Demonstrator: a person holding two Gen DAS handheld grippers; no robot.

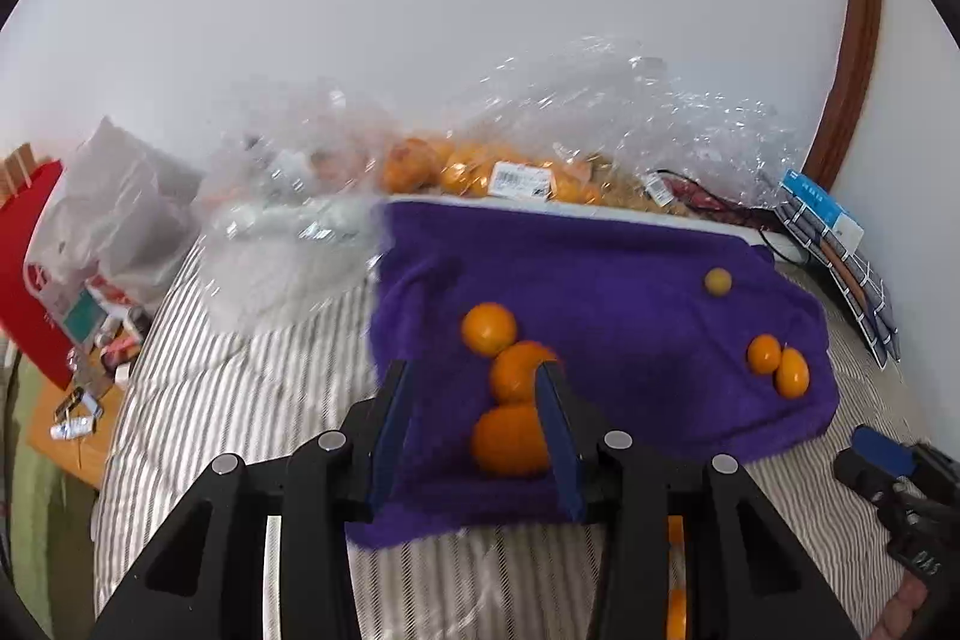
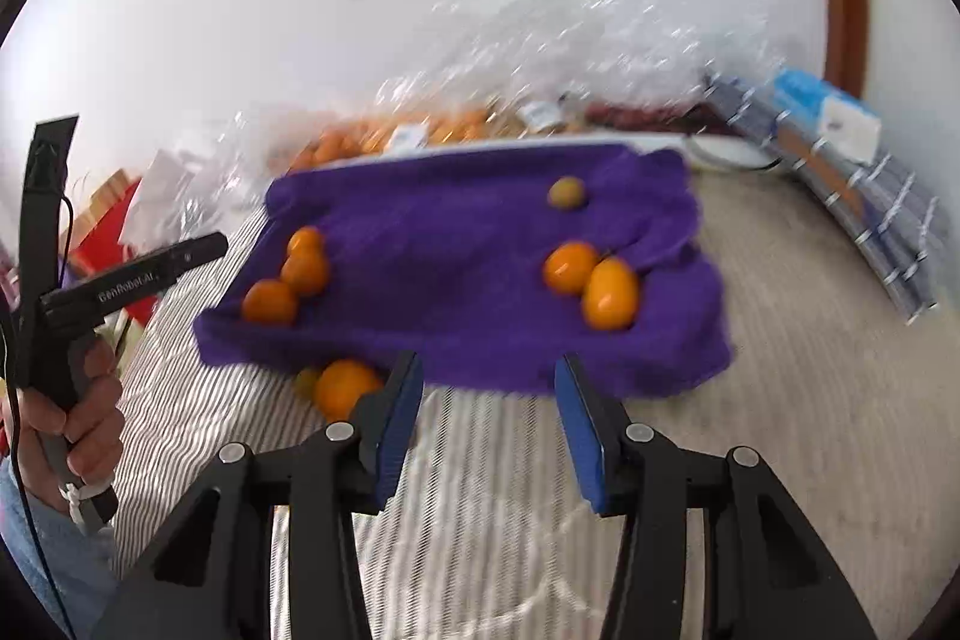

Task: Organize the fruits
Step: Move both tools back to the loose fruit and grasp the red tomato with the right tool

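A purple towel [image 1: 600, 280] lies on a striped bed. Three oranges sit in a row at its left part; the nearest one [image 1: 510, 439] lies between my left gripper's [image 1: 474, 388] open fingers, with another [image 1: 516, 370] just beyond. Two small orange fruits [image 1: 777, 364] and a yellowish one [image 1: 717, 281] lie at the right. In the right wrist view the towel [image 2: 480, 232] is ahead. My right gripper [image 2: 489, 382] is open and empty over the bed near the towel's front edge. An orange [image 2: 342, 388] lies on the bed beside its left finger.
A clear plastic bag of oranges [image 1: 480, 172] lies behind the towel by the wall. A folded checked item with a blue label [image 1: 840, 244] is at the right. A white bag [image 1: 108, 214] and red box [image 1: 24, 268] are at the left.
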